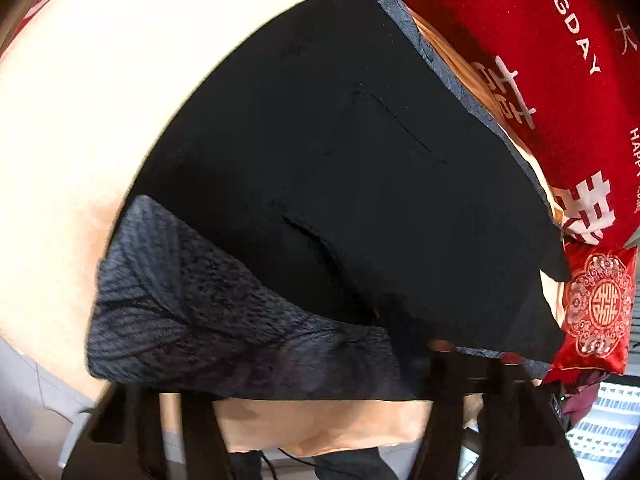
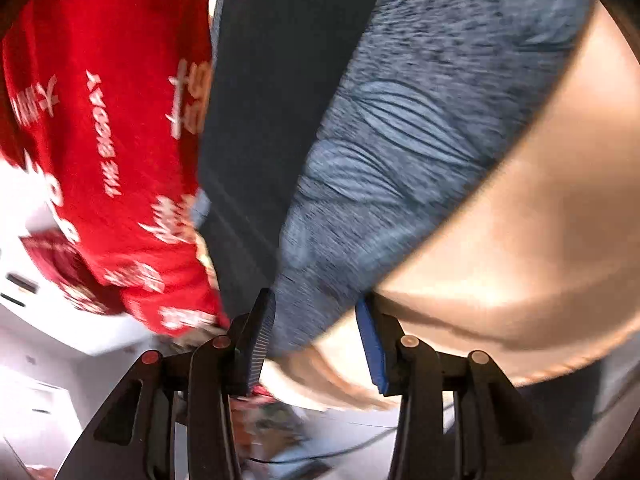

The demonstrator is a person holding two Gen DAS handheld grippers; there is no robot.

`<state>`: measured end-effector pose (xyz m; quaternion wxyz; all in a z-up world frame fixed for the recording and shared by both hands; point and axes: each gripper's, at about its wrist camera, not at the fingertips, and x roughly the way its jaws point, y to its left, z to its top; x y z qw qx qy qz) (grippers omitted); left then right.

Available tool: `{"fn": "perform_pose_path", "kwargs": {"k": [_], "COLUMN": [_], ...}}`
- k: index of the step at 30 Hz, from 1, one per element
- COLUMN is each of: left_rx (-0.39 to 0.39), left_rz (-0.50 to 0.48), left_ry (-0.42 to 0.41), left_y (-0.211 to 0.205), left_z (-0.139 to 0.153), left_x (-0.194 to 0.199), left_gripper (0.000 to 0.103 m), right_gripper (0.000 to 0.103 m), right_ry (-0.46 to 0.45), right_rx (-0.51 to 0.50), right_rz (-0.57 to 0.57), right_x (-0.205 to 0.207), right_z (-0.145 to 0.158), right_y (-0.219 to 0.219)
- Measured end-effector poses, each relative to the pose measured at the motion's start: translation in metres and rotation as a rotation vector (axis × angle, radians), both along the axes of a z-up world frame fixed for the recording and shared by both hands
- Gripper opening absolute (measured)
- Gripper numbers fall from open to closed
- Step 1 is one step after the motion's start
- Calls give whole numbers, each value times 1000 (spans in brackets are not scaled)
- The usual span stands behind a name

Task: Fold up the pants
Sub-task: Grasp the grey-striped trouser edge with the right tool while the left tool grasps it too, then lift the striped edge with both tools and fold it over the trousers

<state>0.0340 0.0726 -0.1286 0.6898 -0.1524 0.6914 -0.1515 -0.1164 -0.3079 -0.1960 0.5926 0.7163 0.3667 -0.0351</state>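
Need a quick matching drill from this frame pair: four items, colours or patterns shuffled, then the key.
Items:
1. pants
2. patterned cloth
3. big blanket
4. bed sheet

Descriptions:
A. peach, plain
B. red with white lettering
C. black, with pocket seams
D. blue-grey, leaf-like texture

Pairs: 1-C, 2-D, 3-B, 4-A

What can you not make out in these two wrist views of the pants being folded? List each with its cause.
- Left gripper fingers: left wrist view, dark against the black pants, so the grip is unclear.
- Full extent of the pants: both views, cut off by the frame edges.
- Red printed blanket lettering: right wrist view, smeared by motion blur.
- Right gripper contact with the patterned grey lining: blurred.
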Motion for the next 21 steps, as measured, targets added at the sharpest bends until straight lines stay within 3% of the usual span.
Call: {"fn": "perform_pose_path", "kwargs": {"k": [2,5,10,14,17,21], "left_rx": [-27,-40,-66,-75,-54,34], "left_rz": [32,96,120,107,79,27], "left_ry": [41,43,-51,-152,-221,-265], "left_y": [8,14,-2,-33,-57,-93], "left_z": [-4,9,62,95,97,63], "left_x": [3,7,27,71,116,174], "left_gripper": [21,21,21,21,21,22], "right_gripper": [5,4,4,4,4,4], "right_ry": [10,50,-29,-91,-90,-50], "right_rx": [21,-30,-187,-255,-314,-326], "right_rz": [8,82,276,375,447,484], "right_x": [8,23,77,140,195,263], "right_z": [0,20,95,134,140,106], "right_y": [1,-4,-31,-66,-93,-127]}}
